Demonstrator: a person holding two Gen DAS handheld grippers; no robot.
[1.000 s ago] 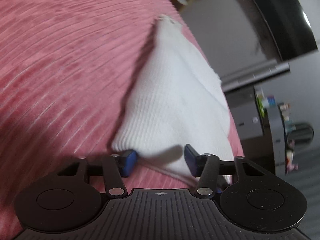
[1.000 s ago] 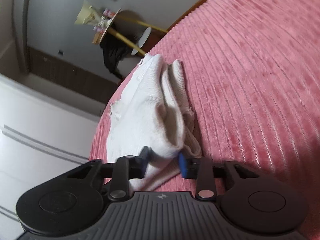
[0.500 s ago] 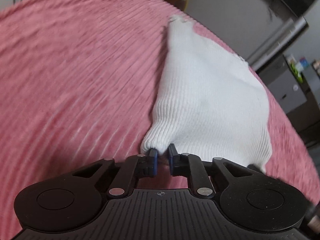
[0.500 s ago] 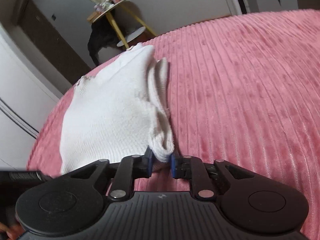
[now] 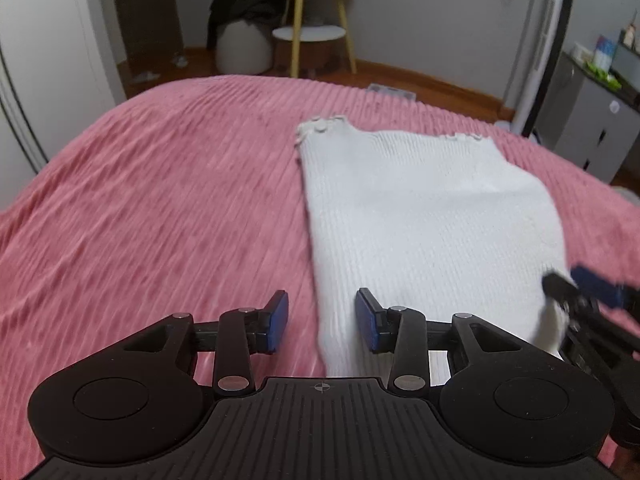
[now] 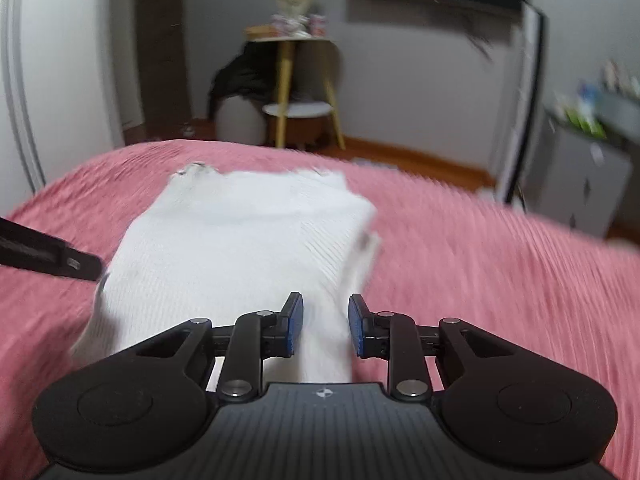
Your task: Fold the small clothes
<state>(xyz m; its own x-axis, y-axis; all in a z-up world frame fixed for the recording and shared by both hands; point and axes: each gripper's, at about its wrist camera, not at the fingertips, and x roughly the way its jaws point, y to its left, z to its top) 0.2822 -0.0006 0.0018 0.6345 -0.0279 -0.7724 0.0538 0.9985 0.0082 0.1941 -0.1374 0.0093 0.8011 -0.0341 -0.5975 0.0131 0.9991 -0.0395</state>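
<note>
**Both grippers open, top laid flat on bed**

L gripper (image 5: pixel 322 322): jaws apart, gripping nothing; the near-left edge of the white top (image 5: pixel 428 216) runs between its pads. R gripper (image 6: pixel 324 326): also open, near-right edge of the top between pads, nothing pinched. Top lies flat on the pink bedspread (image 5: pixel 152 200), ruffled hem at the far end, right of centre in the L view. Right side looks doubled over, so one fold seems done; prob. a crosswise fold or two left, can't be sure.

Vs 0.5 s ago: both grippers were clamped on near corners w/ cloth lifted; now released, cloth settled. Views now level, showing the stool (image 5: pixel 308 32) at the far wall. R view blurred.
</note>
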